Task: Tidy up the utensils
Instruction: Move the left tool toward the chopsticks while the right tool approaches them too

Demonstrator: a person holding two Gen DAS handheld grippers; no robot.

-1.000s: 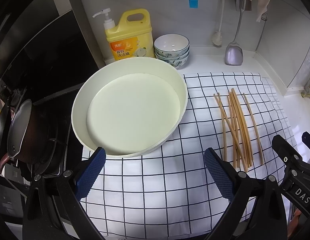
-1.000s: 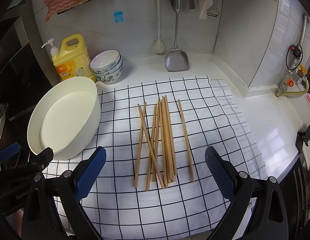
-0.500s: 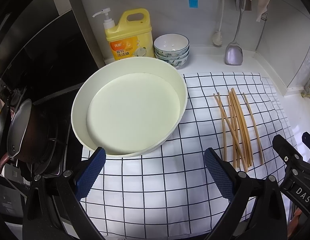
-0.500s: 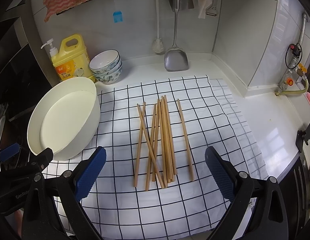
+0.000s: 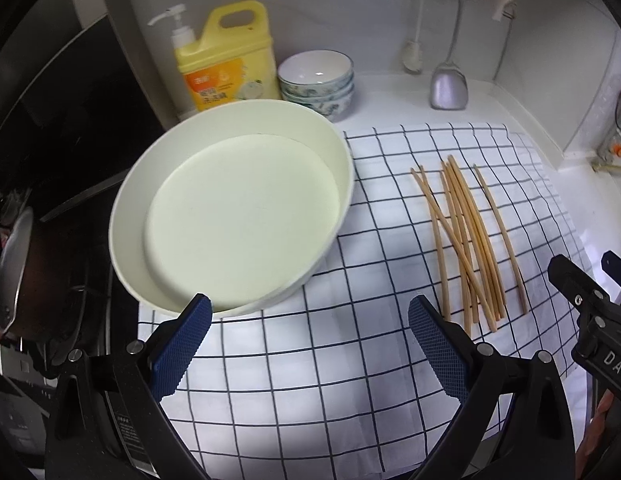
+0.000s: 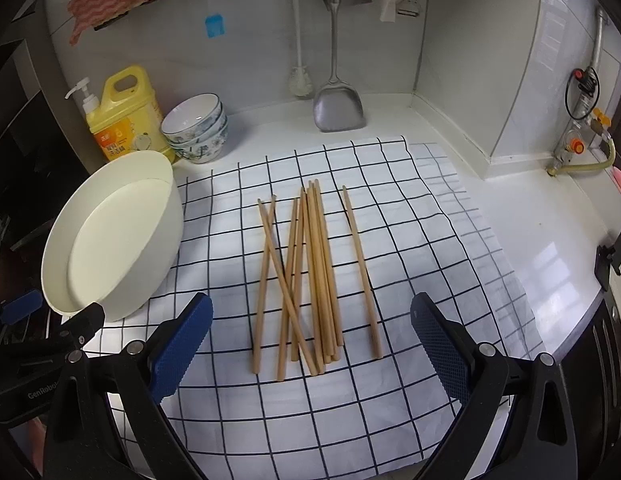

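Note:
Several wooden chopsticks lie in a loose pile on a black-and-white checked cloth, some crossing each other; one lies apart at the right. In the left wrist view the chopsticks are at the right. A round cream basin stands empty at the cloth's left edge, also seen as the basin in the right wrist view. My left gripper is open just in front of the basin. My right gripper is open, just short of the near chopstick ends. Neither holds anything.
A yellow detergent bottle and stacked bowls stand behind the basin. A metal spatula and a brush hang against the back wall. A stove with a pan lies left. A gas valve sits in the right corner.
Both views have drifted slightly toward the counter. Nothing on the cloth has moved and both grippers stay open.

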